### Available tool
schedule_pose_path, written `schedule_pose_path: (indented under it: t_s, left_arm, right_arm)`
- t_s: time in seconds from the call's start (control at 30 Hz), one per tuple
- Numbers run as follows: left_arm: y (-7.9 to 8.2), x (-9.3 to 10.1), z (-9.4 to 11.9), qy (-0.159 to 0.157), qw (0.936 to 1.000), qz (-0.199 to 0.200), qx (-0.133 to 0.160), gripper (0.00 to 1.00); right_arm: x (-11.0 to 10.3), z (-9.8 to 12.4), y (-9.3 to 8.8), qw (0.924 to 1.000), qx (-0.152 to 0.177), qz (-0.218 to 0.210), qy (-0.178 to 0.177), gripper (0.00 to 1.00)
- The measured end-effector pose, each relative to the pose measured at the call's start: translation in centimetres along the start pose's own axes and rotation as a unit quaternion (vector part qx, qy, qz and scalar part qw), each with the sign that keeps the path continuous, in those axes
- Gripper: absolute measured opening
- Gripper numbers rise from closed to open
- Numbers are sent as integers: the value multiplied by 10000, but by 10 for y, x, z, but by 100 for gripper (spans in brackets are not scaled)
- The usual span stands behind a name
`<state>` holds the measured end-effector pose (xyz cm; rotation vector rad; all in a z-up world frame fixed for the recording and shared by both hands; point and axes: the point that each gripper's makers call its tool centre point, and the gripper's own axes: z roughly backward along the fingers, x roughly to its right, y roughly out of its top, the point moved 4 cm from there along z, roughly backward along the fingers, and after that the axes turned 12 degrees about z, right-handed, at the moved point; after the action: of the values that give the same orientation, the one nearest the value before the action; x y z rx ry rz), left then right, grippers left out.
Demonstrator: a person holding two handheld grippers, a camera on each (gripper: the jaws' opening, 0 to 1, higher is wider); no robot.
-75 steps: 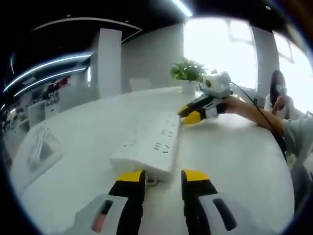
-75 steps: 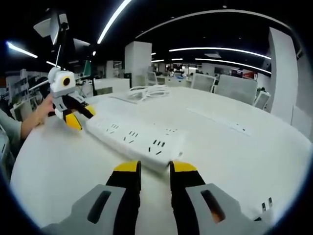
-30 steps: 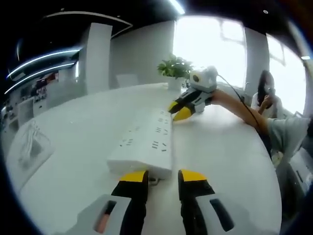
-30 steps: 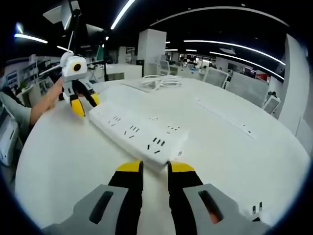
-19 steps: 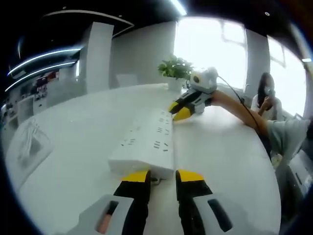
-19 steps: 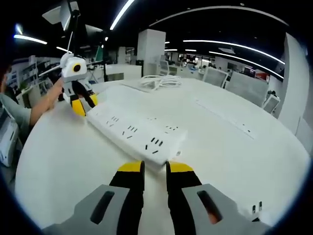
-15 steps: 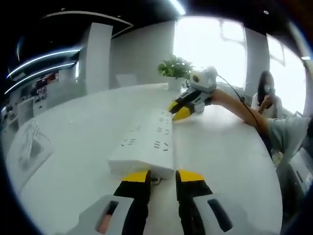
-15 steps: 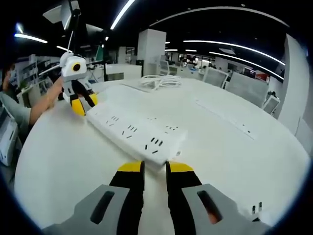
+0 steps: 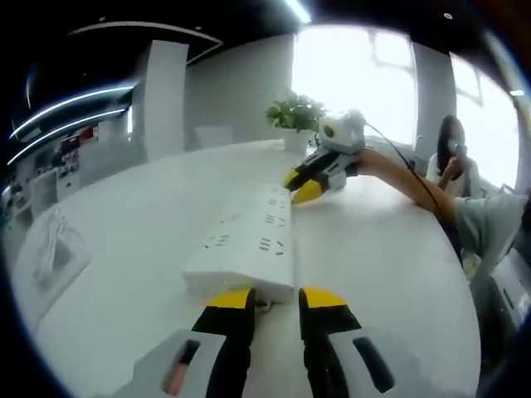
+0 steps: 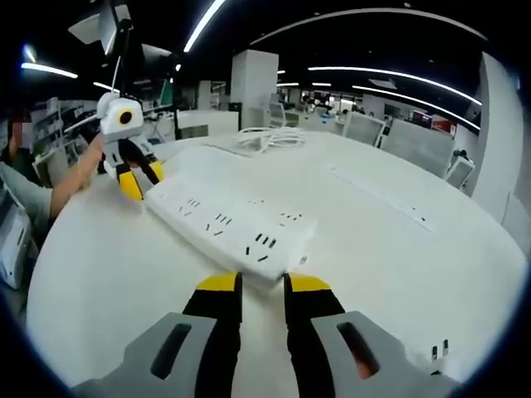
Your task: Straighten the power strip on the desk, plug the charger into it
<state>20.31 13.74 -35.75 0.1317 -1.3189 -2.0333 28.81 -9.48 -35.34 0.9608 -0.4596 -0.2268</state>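
Note:
A long white power strip (image 9: 249,245) lies on the white round desk (image 9: 390,274), running away from my left gripper (image 9: 276,300). The left jaws stand open by a narrow gap at its near end, tips against it, with a small grey cord stub (image 9: 264,305) between them. At the strip's far end is my right gripper (image 9: 300,184), held by a hand. In the right gripper view the same strip (image 10: 228,228) runs from my right gripper (image 10: 263,284), also narrowly open at the strip's end, to my left gripper (image 10: 137,178). A small white item with two prongs (image 10: 440,351) sits at the lower right.
A coiled white cable (image 10: 270,137) lies at the desk's far side, also seen as a cable bundle (image 9: 54,257) at the left. A potted plant (image 9: 299,116) stands behind the strip. A seated person (image 9: 452,162) is beyond the desk's edge (image 9: 477,332).
Both pairs of jaws have narrowed a little since 2.5 s ago and sit closer to the strip's ends. Over the last second the strip and both grippers have hardly moved.

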Motion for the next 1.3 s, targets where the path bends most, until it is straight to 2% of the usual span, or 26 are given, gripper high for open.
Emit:
schedule_pose_path:
  t_s: [0.2,0.4,0.5,0.57,0.7,0.83,0.9,1.0,1.07,1.1,1.23,1.3]
  left_arm:
    - [3,0,2,-46,10000,23,34,22]
    - [5,3,4,-72,9999,-21,75,22]
    - [5,4,5,-56,9999,-65,110,22]
    - [7,4,6,-44,9998,-85,149,22]
    - [18,9,11,-240,9984,100,494,22]
    - [28,4,13,-40,9962,270,833,23]
    - [30,1,14,-49,9935,620,956,22]
    - [37,-4,17,-13,9884,861,1252,22]
    - [38,-8,20,36,9864,964,1328,22]
    - [39,-9,20,58,9861,973,1343,22]
    - [38,-11,20,110,9859,985,1350,22]
    - [38,-10,19,102,9861,991,1328,22]
  right_arm:
    - [1,4,6,9997,185,-134,-74,19]
    - [9,14,13,9984,376,-246,-345,18]
    - [14,24,17,9963,500,-328,-614,19]
    - [20,33,22,9928,669,-394,-916,19]
    - [32,54,24,9853,851,-510,-1387,19]
    - [52,78,13,9731,585,-402,-2191,19]
    - [60,87,7,9660,459,-361,-2517,19]
    - [69,96,-2,9557,400,-642,-2846,19]
    - [72,99,-7,9508,369,-739,-2987,19]
    - [72,99,-10,9509,289,-713,-2999,19]
    - [77,105,-22,9488,-293,-341,-3127,22]
    - [77,106,-24,9469,-342,-388,-3175,23]
